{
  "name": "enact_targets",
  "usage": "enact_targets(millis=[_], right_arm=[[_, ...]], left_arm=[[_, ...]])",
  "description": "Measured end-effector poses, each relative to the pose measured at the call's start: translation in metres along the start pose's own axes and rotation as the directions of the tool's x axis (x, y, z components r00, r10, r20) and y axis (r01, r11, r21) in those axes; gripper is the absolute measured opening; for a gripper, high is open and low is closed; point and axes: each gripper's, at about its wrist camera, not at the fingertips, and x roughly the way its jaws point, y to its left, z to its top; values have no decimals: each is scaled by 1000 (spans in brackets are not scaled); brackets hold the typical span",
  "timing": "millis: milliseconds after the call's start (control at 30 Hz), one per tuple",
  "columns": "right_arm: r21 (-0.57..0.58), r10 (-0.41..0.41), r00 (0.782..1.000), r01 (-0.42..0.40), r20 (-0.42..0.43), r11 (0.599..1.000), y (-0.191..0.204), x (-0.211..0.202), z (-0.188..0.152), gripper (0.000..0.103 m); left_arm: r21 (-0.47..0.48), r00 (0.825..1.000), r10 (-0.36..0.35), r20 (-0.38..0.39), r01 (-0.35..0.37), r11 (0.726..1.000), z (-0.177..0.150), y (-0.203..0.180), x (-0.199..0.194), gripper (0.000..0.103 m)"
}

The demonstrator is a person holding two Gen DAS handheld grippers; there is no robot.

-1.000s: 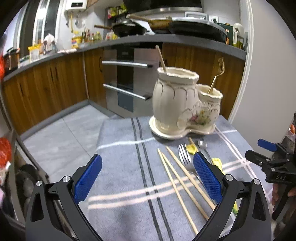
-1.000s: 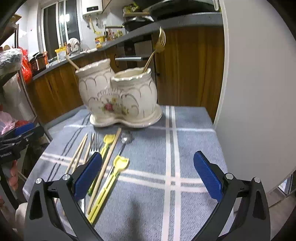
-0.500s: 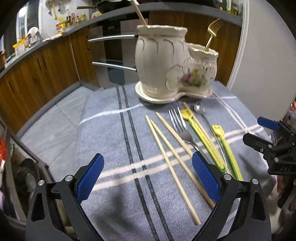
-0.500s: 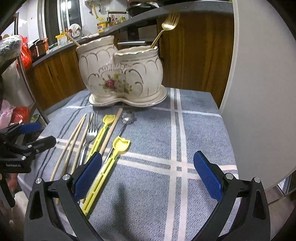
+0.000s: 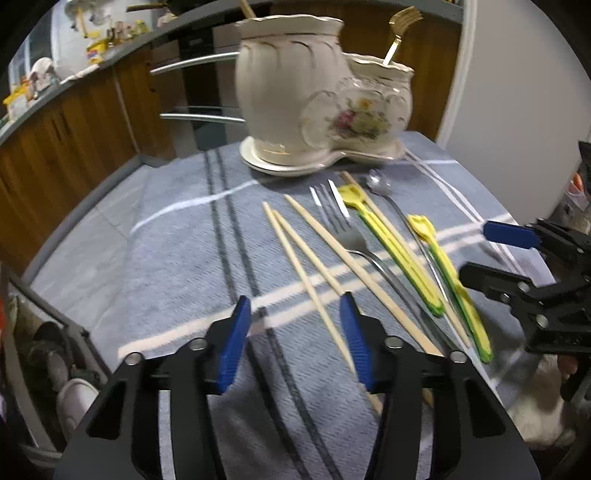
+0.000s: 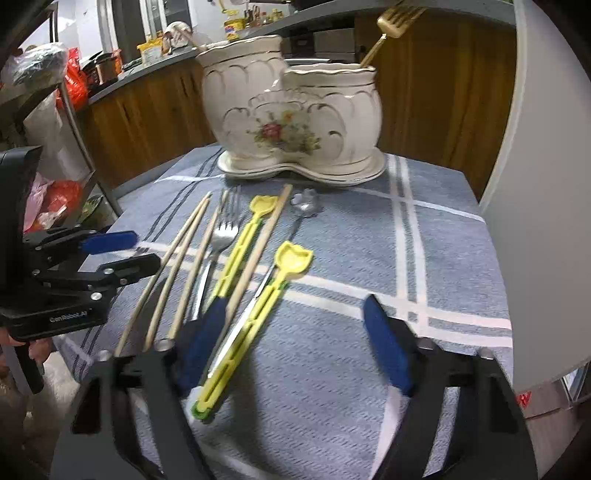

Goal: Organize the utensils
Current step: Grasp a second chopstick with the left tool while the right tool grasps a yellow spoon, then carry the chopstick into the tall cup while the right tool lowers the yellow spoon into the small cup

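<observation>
A cream ceramic two-pot holder (image 5: 295, 92) (image 6: 288, 110) stands at the back of the table, with a gold fork (image 5: 399, 22) in its smaller pot. Several wooden chopsticks (image 5: 295, 243) (image 6: 177, 266), a silver fork (image 5: 343, 229) (image 6: 225, 232), two yellow-green utensils (image 5: 391, 243) (image 6: 266, 295) and a spoon (image 5: 376, 182) lie on the striped cloth. My left gripper (image 5: 295, 332) (image 6: 136, 253) hangs low over the chopsticks' near ends, jaws closing, one chopstick running beside the right pad. My right gripper (image 6: 295, 332) (image 5: 487, 254) is closing around the nearer yellow utensil's handle, pads not touching it.
The grey-blue cloth (image 6: 424, 229) covers a small table whose edges fall off close on every side. A white wall (image 6: 546, 184) rises at the right, wooden kitchen cabinets (image 5: 74, 129) and an oven stand behind, and a rack with red bags (image 6: 55, 192) is at the left.
Both grippers have come down and forward toward the utensils and tipped more steeply. Their jaws have narrowed from wide open. Nothing on the cloth has moved.
</observation>
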Motion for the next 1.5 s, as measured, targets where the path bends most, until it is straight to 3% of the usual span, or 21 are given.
enact_targets(millis=[133, 433, 667, 733, 800, 967, 1000, 1100, 1200, 1500], right_arm=[[-5, 47, 998, -47, -42, 999, 5, 3, -2, 45], [-48, 27, 997, -30, -69, 998, 3, 2, -6, 13], [-18, -86, 994, 85, -68, 996, -22, 3, 4, 13], [-29, -94, 993, 92, -78, 995, -22, 7, 4, 18], [-48, -99, 991, 95, -90, 994, -19, 11, 6, 33], [-48, -99, 990, 95, -98, 994, -21, 19, 9, 33], [-35, -90, 991, 86, -100, 996, -23, 19, 10, 33], [-25, -82, 992, 80, -96, 997, -26, 20, 11, 11], [-8, -69, 994, 68, -87, 998, -30, 19, 11, 10], [68, -17, 999, 15, 35, 998, -39, -9, 14, 10]], left_arm=[[30, 1000, -19, -12, 19, 999, -3, -7, 0, 43], [41, 1000, 0, -27, 1, 999, -4, -5, 3, 19], [9, 999, 18, -46, -17, 1000, 2, 6, 5, 18], [8, 998, 25, -58, -25, 1000, 6, 7, 9, 18], [8, 997, 39, -69, -38, 999, 10, 8, 12, 18], [7, 994, 62, -86, -62, 998, 18, 7, 18, 18], [2, 994, 62, -86, -62, 998, 19, 8, 19, 18], [1, 994, 67, -81, -67, 998, 22, 9, 21, 18], [7, 995, 76, -67, -76, 997, 23, 12, 23, 6], [-37, 999, 34, 12, -34, 999, 21, 30, 5, 5]])
